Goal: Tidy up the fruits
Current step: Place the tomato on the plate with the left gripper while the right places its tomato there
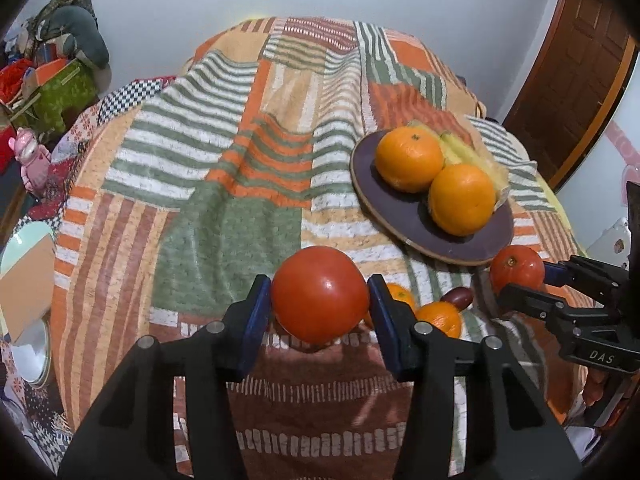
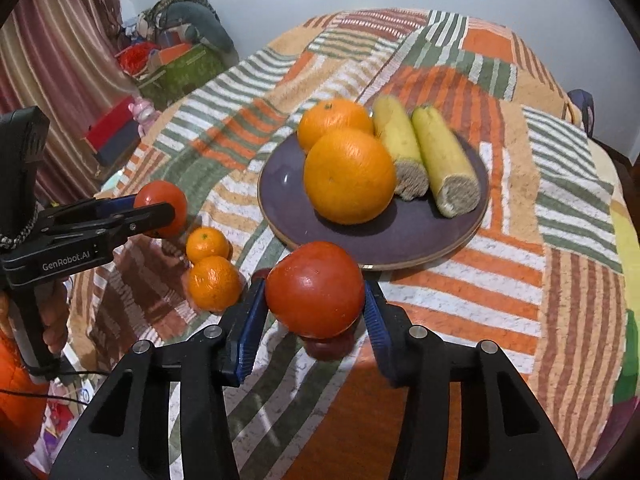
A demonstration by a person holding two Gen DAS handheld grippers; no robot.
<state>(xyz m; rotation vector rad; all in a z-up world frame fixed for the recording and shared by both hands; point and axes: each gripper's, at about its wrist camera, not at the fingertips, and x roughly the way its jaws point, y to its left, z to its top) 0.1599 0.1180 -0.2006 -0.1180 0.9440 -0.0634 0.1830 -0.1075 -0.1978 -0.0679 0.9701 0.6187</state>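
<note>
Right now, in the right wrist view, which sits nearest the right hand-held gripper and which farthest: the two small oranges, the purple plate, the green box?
From the right hand-held gripper:
1. Small oranges, just left.
2. Purple plate, ahead.
3. Green box, far back left.

The left gripper [image 1: 320,308] has a matte black frame of angular linkage arms, joined by round silver pins, and flat blue ribbed pads [image 1: 256,320] on its two fingers. The right gripper [image 2: 316,308] is built the same way, with black arms, silver pins and blue pads [image 2: 248,336]. Seen from the side, one body carries white "DAS" lettering, the other "GenRobot.AI". A thin black cable trails below the left handle, beside an orange quilted sleeve [image 2: 16,392].
</note>
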